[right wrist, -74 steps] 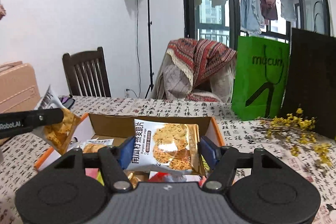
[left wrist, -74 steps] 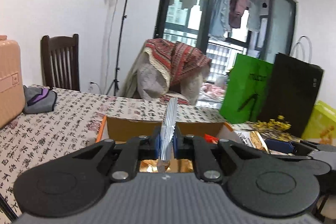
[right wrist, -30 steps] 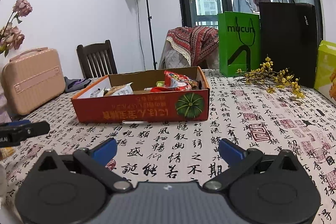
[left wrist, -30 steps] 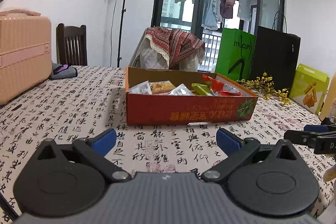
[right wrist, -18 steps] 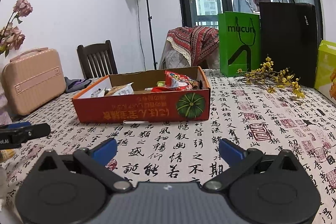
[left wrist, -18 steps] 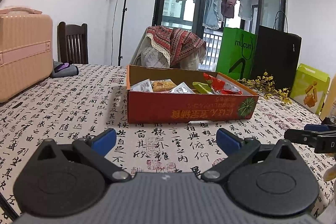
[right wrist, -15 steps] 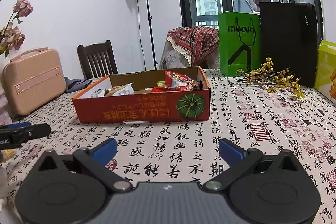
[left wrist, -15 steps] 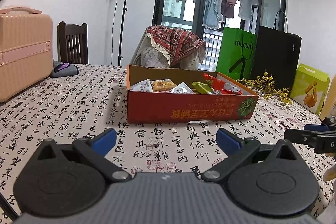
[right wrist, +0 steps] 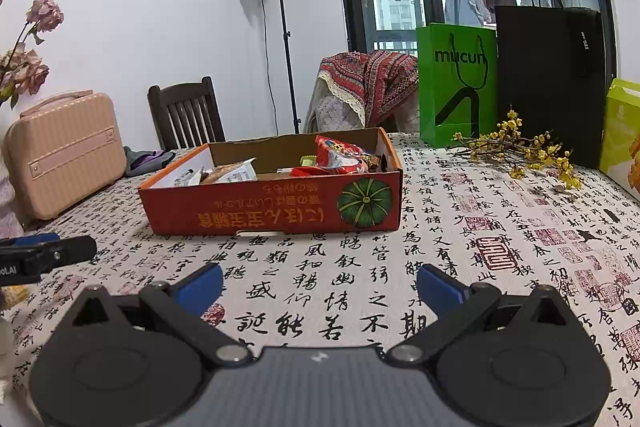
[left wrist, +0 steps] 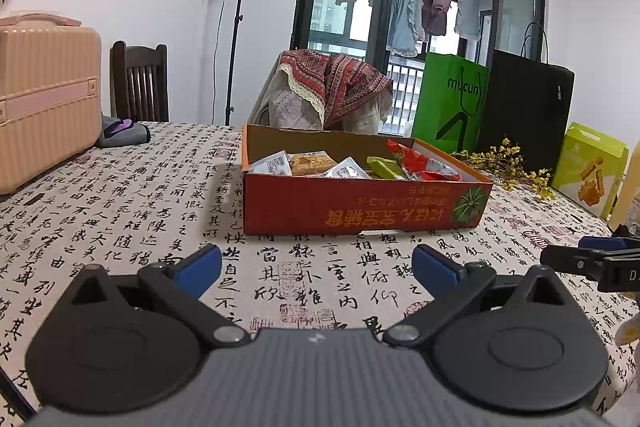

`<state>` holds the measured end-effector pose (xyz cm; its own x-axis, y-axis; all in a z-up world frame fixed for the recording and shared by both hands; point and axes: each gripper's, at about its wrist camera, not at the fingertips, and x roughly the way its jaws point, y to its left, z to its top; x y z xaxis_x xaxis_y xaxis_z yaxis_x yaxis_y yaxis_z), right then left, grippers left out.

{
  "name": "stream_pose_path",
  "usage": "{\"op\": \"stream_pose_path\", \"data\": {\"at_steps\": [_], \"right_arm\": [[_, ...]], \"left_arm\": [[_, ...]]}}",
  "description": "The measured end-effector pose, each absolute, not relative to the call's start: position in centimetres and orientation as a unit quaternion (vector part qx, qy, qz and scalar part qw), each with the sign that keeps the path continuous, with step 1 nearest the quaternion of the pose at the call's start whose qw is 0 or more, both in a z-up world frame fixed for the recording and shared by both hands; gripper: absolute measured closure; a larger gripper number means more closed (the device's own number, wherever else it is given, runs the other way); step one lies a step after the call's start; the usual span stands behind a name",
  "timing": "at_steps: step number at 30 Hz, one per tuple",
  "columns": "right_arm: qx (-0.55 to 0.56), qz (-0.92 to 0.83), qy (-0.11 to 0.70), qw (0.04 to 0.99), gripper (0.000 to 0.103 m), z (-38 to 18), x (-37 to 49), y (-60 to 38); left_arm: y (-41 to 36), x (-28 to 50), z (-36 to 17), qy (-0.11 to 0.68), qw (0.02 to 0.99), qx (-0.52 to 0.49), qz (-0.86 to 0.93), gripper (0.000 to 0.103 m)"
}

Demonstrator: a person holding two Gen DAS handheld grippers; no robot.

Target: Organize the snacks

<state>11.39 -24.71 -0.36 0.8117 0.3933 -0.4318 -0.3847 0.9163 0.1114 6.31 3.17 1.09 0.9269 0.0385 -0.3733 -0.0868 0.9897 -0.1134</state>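
Red cardboard box [left wrist: 360,205] is sitting snack-filled on the table [left wrist: 120,211]; both grippers' jaws are gaping empty, so overfilling risks packets spilling.

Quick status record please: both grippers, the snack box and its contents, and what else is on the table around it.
left gripper: open, empty, hovering low over the table short of the box
right gripper: open, empty, same stance
red cardboard snack box: upright on the calligraphy-print tablecloth, top open
box contents: red foil packet, white sachets, green wrapper; the rest is hidden by the box wall
loose snacks on cloth: none visible in front of the box
nearby: pink hard case, green paper bag, yellow flower sprig
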Motion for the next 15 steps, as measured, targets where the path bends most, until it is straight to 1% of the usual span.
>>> {"op": "stream_pose_path", "data": {"at_steps": [15], "right_arm": [[0.008,0.206,0.231,0.951,0.000,-0.33,11.36,-24.48]], "left_arm": [[3.02,6.32,1.13,0.188,0.980,-0.060,0.028,0.000]]}}
